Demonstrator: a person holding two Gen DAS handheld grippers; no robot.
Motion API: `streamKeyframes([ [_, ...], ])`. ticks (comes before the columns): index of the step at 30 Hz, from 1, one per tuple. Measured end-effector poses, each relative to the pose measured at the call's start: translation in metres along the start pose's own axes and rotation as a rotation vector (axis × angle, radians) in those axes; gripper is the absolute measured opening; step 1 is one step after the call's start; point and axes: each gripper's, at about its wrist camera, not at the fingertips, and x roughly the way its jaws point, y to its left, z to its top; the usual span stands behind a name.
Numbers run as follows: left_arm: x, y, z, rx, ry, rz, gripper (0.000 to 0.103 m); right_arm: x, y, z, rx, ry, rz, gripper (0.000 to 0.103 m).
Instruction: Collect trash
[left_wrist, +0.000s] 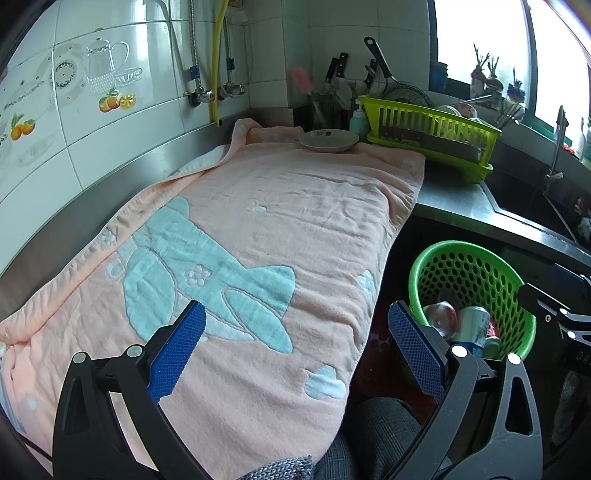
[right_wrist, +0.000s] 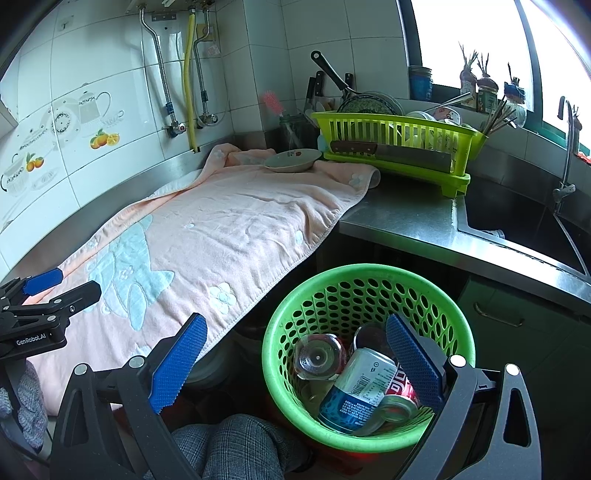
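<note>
A green perforated waste basket (right_wrist: 369, 284) stands on the floor below the counter edge; it also shows in the left wrist view (left_wrist: 469, 258). It holds a blue-and-white can (right_wrist: 356, 391), a red can (right_wrist: 400, 397) and a clear plastic bottle (right_wrist: 319, 356). My right gripper (right_wrist: 295, 354) is open and empty, hovering over the basket's near-left rim. My left gripper (left_wrist: 297, 341) is open and empty above the near edge of the pink towel (left_wrist: 258, 229); it also shows at the left edge of the right wrist view (right_wrist: 62, 284).
The towel covers the steel counter (right_wrist: 402, 218). A small plate (right_wrist: 293, 159) sits at its far end beside a lime dish rack (right_wrist: 399, 147) with a cleaver. A sink (right_wrist: 524, 225) and tap lie to the right. A person's knee (right_wrist: 236, 443) is below.
</note>
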Motion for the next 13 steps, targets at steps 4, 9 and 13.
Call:
streamKeyframes([
  [4, 0.0001, -0.0018, -0.0002, 0.007, -0.001, -0.002, 0.098, -0.0004, 0.0003, -0.0006, 0.002, 0.001, 0.000, 0.094],
  [9, -0.0006, -0.0037, -0.0005, 0.007, -0.002, -0.001, 0.098, -0.0013, -0.0005, -0.0012, 0.006, -0.002, -0.003, 0.094],
  [13, -0.0003, -0.0032, -0.0005, 0.009, -0.002, 0.000, 0.098, -0.0022, -0.0022, -0.0008, 0.010, -0.003, -0.002, 0.094],
])
